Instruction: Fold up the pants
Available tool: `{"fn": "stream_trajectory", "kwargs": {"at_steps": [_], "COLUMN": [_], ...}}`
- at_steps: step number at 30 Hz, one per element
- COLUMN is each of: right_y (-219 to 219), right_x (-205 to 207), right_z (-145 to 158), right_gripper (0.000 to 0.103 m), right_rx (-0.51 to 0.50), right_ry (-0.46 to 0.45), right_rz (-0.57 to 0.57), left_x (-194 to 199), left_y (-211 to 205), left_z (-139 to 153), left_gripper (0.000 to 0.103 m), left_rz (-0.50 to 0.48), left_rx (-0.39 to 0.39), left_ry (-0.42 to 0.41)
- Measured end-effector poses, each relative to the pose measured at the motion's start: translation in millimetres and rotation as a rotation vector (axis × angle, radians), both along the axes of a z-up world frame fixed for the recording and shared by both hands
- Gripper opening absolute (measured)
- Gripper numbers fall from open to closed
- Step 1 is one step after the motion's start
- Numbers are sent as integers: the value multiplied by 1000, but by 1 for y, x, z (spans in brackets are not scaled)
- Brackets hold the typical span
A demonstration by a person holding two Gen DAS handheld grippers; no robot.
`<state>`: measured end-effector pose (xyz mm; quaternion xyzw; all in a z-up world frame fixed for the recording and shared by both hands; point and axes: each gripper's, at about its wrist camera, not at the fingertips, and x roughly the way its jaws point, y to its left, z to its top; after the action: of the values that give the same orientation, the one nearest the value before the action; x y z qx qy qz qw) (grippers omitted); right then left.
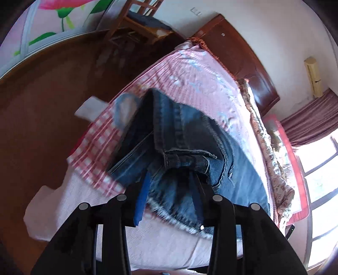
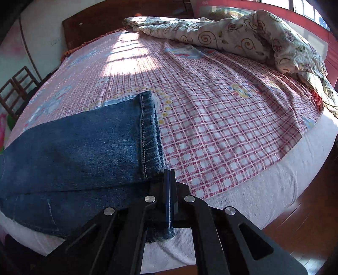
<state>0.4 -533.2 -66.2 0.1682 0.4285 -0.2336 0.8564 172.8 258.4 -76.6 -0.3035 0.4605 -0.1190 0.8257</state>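
Note:
Blue jeans (image 1: 186, 148) hang bunched over the bed in the left wrist view. My left gripper (image 1: 171, 179) is shut on a thick wad of their denim near the waistband, lifting it above the sheet. In the right wrist view the jeans (image 2: 80, 148) lie flat on the bed with the leg hem toward the middle. My right gripper (image 2: 169, 175) is shut on the near corner of that hem, low at the bed's edge.
The bed has a pink checked sheet (image 2: 221, 127) over a white mattress (image 2: 264, 190). A crumpled patterned quilt (image 2: 243, 36) lies at the far right. A wooden headboard (image 1: 238, 52), a wooden chair (image 1: 139, 19), dark wood floor (image 1: 46, 101) and a bright window (image 1: 321, 179) surround it.

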Motion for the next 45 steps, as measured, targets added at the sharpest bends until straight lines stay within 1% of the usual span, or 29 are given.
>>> {"fn": "stream_trajectory", "kwargs": {"at_steps": [1,2,3,4,6,8,9,11,13,15,16,18,19,21,23,24,25,26,28,30,33,34,35,36,37,39,41,43,45], "right_y": [-1,-3,-5,-5,-2,8,15,30,44,57,64,77,83,94,102,105,108,111,115,114,103,97,89,81,74,61,49,38,32], "right_x": [-3,-5,-8,-11,-19,-27,-29,-33,-37,-39,-40,-41,-43,-44,-47,-47,-47,-48,-49,-52,-62,-66,-71,-78,-84,-88,-90,-86,-74], "right_z": [-3,-6,-7,-7,-4,2,5,12,18,21,23,23,23,20,17,16,14,12,10,8,6,4,3,2,3,4,3,-3,-5], "right_gripper": [0,0,0,0,0,0,0,0,0,0,0,0,0,0,0,0,0,0,0,0,1,23,56,63,63,63,63,62,52], "right_rx": [7,20,43,67,91,123,129,142,162,200,206,227,230,245,262,271,277,286,296,310,380,417,466,520,567,630,686,757,781], "right_ry": [2,10,9,8,2,-33,-43,-69,-94,-116,-119,-120,-117,-105,-106,-104,-104,-105,-100,-103,-145,-166,-195,-246,-306,-383,-433,-484,-488], "right_rz": [-28,-55,-81,-105,-140,-142,-136,-118,-107,-87,-82,-59,-51,-31,-22,-19,-17,-13,-9,-25,-78,-108,-142,-181,-210,-242,-281,-305,-309], "left_x": [-9,-17,-25,-33,-40,-40,-38,-27,-13,-2,3,10,14,20,25,28,29,30,29,29,26,24,23,24,21,18,15,19,15], "left_y": [6,10,13,12,2,-11,-19,-33,-45,-52,-54,-59,-62,-66,-70,-70,-68,-66,-65,-66,-69,-69,-65,-61,-50,-37,-23,-18,-18], "left_z": [-9,-15,-17,-19,-19,-23,-27,-39,-49,-57,-59,-56,-54,-52,-47,-46,-48,-50,-50,-40,-3,8,16,20,20,11,-9,-22,-27], "left_gripper": [46,50,54,64,82,85,90,93,93,94,94,93,89,81,66,48,27,19,7,4,3,3,3,3,3,3,3,3,3], "left_rz": [44,84,112,132,155,160,164,181,218,260,287,318,331,330,342,349,370,392,430,419,349,331,323,322,322,334,357,366,371], "left_rx": [-5,-13,-55,-108,-158,-281,-351,-478,-553,-619,-634,-677,-679,-717,-674,-657,-644,-637,-612,-596,-587,-580,-574,-576,-571,-503,-474,-463,-443], "left_ry": [30,57,53,39,37,14,19,42,72,59,60,8,5,-7,-10,-2,16,30,26,-7,-113,-144,-163,-172,-173,-145,-81,-42,-39]}}
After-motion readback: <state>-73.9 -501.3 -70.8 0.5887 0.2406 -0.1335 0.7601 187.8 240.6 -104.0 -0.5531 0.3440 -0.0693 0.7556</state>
